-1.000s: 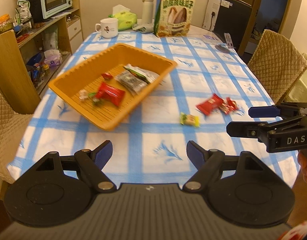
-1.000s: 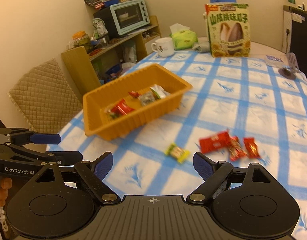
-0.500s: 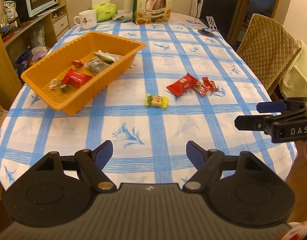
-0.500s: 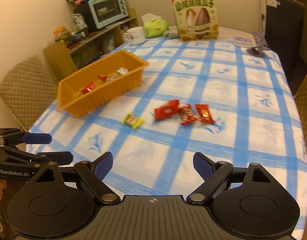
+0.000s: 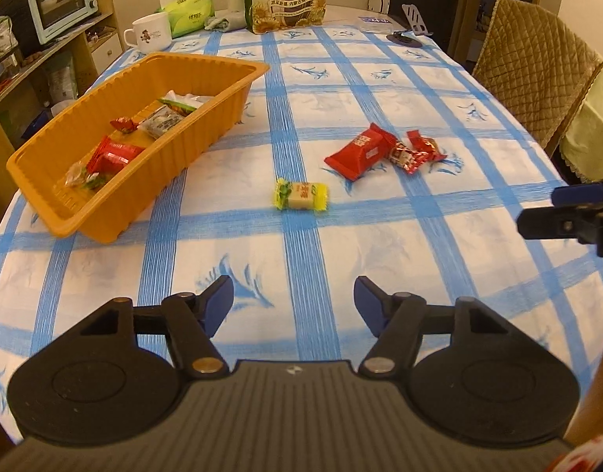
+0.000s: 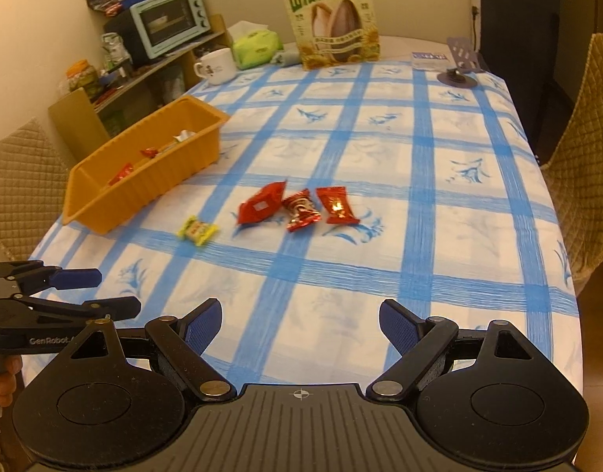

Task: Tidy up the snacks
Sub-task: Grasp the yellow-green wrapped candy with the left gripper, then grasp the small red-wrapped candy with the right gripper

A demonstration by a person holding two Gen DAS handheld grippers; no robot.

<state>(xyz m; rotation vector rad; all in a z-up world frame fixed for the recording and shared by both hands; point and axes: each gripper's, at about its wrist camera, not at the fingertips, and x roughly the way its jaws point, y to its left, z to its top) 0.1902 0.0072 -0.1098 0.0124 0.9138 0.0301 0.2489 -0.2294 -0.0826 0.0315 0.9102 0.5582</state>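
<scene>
An orange basket (image 5: 207, 133) (image 6: 152, 181) on the left of the blue-checked table holds several wrapped snacks. Loose on the cloth lie a yellow-green candy (image 5: 300, 195) (image 6: 197, 230), a large red packet (image 5: 358, 151) (image 6: 262, 206) and two smaller red candies (image 5: 417, 149) (image 6: 319, 208). My left gripper (image 5: 293, 305) hovers over the near cloth, short of the yellow candy; its jaws are closing with nothing between them. My right gripper (image 6: 300, 324) stands open and empty, nearer than the red candies. Each gripper shows at the edge of the other's view.
A large sunflower-seed bag (image 6: 333, 19), a white mug (image 6: 217, 67) and a green tissue pack (image 6: 258, 45) stand at the table's far end, with a phone stand (image 6: 460, 69) at far right. Quilted chairs (image 5: 533, 78) flank the table. A shelf with a toaster oven (image 6: 168, 19) is left.
Both grippers have moved down and closer to the loose candies, which now look larger. The left gripper's fingers have narrowed. The right gripper's opening is unchanged.
</scene>
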